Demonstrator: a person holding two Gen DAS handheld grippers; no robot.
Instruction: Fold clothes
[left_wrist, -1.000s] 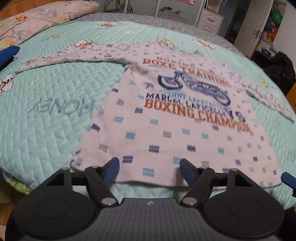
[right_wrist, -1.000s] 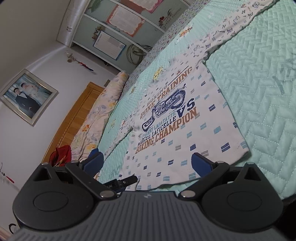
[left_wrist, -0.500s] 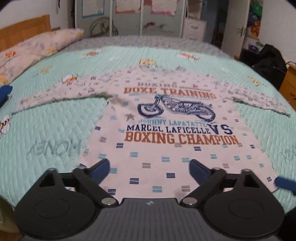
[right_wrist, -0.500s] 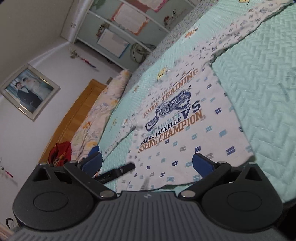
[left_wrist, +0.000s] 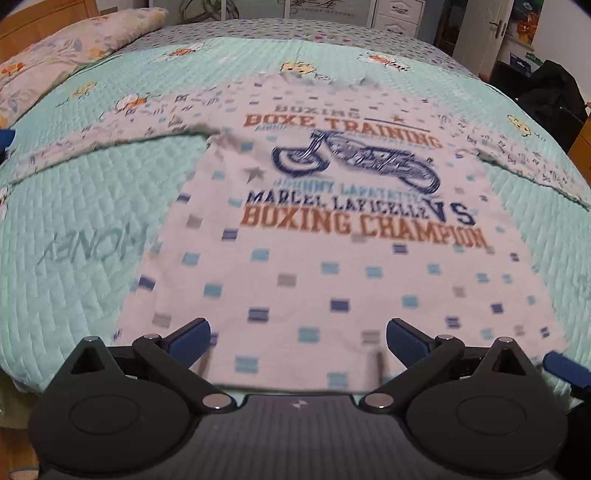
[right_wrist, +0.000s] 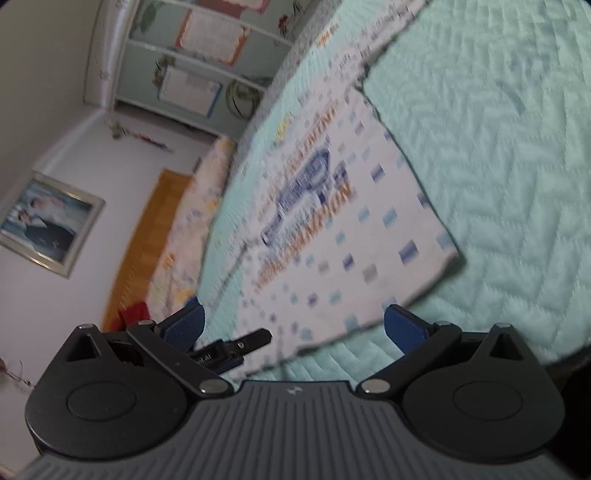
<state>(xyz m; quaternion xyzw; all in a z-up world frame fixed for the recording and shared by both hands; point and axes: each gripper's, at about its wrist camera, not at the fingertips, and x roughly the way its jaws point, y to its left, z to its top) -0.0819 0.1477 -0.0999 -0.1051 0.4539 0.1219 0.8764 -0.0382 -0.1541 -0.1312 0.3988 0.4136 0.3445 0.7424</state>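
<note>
Left wrist view: shirt (left_wrist: 332, 266) lies flat, collar end farthest away

Left gripper (left_wrist: 297, 338) tilted steeply downward, blue pads spread wide; its jaws had just been opening, nothing clamped between them, cloth lying only beneath the gap; right gripper (right_wrist: 293, 325) pitched shallower and rolled hard to one side, its blue pads likewise wide apart with nothing pinched; in the right wrist view a black fingertip of the left gripper showed just beside the right gripper's left pad.
</note>
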